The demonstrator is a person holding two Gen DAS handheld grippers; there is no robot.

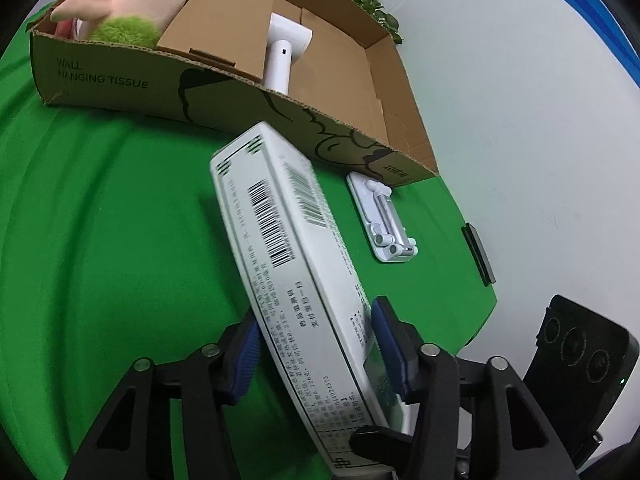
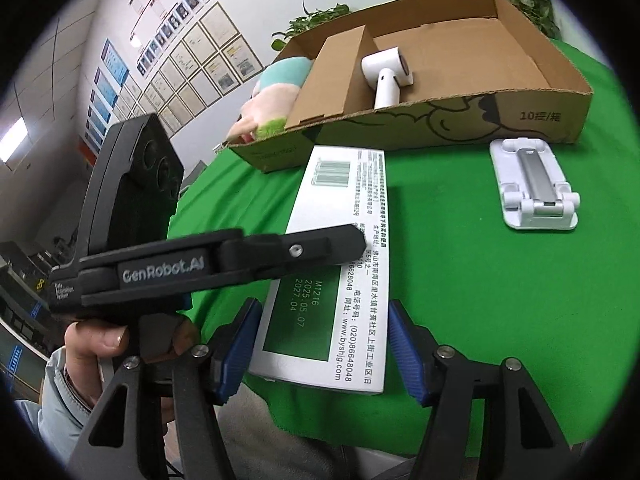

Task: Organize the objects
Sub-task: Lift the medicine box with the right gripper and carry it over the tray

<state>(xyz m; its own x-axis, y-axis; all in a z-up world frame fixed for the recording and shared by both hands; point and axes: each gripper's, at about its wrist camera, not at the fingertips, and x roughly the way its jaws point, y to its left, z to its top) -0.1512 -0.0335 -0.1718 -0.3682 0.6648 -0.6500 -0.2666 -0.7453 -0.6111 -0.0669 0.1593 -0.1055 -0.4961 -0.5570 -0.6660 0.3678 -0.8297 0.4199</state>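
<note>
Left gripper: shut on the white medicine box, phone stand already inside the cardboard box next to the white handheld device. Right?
One thing is wrong: the phone stand is not inside the cardboard box; it lies on the green cloth just in front of it, as the right wrist view shows. The left gripper is shut on the white medicine box, and the white handheld device is in the box.

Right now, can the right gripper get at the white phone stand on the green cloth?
Probably yes. The right gripper is open and holds nothing, and the phone stand lies flat on the cloth ahead to its right, uncovered. The white box lies left of that path.
</note>
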